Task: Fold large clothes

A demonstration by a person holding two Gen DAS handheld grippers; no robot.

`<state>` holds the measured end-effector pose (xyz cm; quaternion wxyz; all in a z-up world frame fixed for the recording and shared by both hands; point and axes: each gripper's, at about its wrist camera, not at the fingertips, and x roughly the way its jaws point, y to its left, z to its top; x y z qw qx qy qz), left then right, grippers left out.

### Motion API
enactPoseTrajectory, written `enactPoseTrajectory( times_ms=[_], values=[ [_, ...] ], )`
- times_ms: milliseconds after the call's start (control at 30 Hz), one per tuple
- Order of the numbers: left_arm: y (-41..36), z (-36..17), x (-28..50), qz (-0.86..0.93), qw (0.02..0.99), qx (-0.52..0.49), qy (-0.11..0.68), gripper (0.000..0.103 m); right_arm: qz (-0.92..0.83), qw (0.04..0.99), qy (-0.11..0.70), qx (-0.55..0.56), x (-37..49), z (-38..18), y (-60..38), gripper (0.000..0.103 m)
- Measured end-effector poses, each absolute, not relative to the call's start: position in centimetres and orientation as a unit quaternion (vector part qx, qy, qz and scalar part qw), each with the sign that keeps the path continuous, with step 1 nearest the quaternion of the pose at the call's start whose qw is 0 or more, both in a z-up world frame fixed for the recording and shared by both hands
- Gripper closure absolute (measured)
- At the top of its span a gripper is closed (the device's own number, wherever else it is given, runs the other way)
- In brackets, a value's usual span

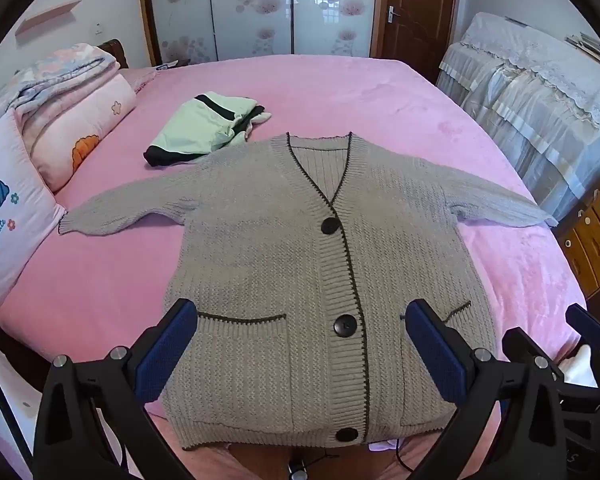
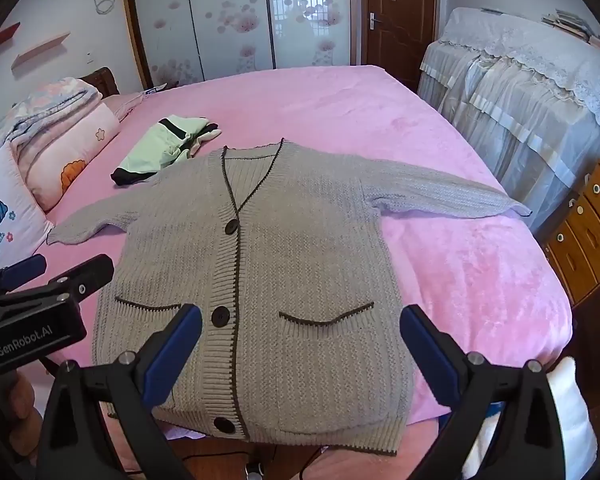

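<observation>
A beige knitted cardigan [image 1: 284, 248] with dark trim and black buttons lies flat, front up, on the pink bed [image 1: 340, 92], sleeves spread to both sides. It also shows in the right wrist view [image 2: 284, 248]. My left gripper [image 1: 300, 316] is open and empty, held above the cardigan's lower left pocket area. My right gripper [image 2: 300, 320] is open and empty above the lower right pocket. The right gripper shows at the right edge of the left wrist view [image 1: 556, 328]. The left gripper shows at the left edge of the right wrist view [image 2: 56, 268].
A folded mint-green and black garment [image 1: 204, 128] lies on the bed beyond the cardigan's left shoulder. Pillows and folded quilts [image 1: 60, 112] sit at the left. A lace-covered piece of furniture [image 1: 540, 92] and a wooden drawer unit [image 1: 592, 236] stand at the right.
</observation>
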<state>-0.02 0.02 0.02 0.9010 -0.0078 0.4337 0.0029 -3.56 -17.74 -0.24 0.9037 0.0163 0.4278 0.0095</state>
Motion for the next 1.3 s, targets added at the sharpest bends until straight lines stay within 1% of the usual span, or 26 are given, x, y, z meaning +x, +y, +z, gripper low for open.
enactPoseTrajectory(
  times_ms=[133, 200, 267, 500, 867, 1300],
  values=[
    [0.0, 0.4, -0.3, 0.004, 0.904, -0.010, 0.426, 0.000, 0.007, 0.907, 0.420, 0.005, -3.9, -0.2, -17.3, 0.003],
    [-1.6, 0.6, -1.7, 0.005, 0.911, 0.009, 0.411, 0.000, 0.004, 0.907, 0.421, 0.013, -3.9, -0.5, -18.1, 0.003],
    [-1.4, 0.6, -0.2, -0.004, 0.900, 0.003, 0.437, 0.000, 0.006, 0.907, 0.422, 0.019, -4.1, -0.5, -18.6, 0.003],
    [-1.2, 0.8, -0.7, -0.015, 0.906, -0.009, 0.422, 0.000, 0.003, 0.903, 0.429, 0.030, -3.9, -0.6, -19.2, 0.003],
    [-1.3, 0.1, -0.6, 0.000, 0.898, -0.022, 0.440, 0.000, 0.003, 0.905, 0.425, 0.033, -4.2, -0.4, -19.5, 0.003],
    [-1.3, 0.4, -1.2, -0.002, 0.901, -0.019, 0.434, 0.000, 0.004, 0.908, 0.418, 0.031, -4.8, -0.2, -19.3, 0.003]
  ],
)
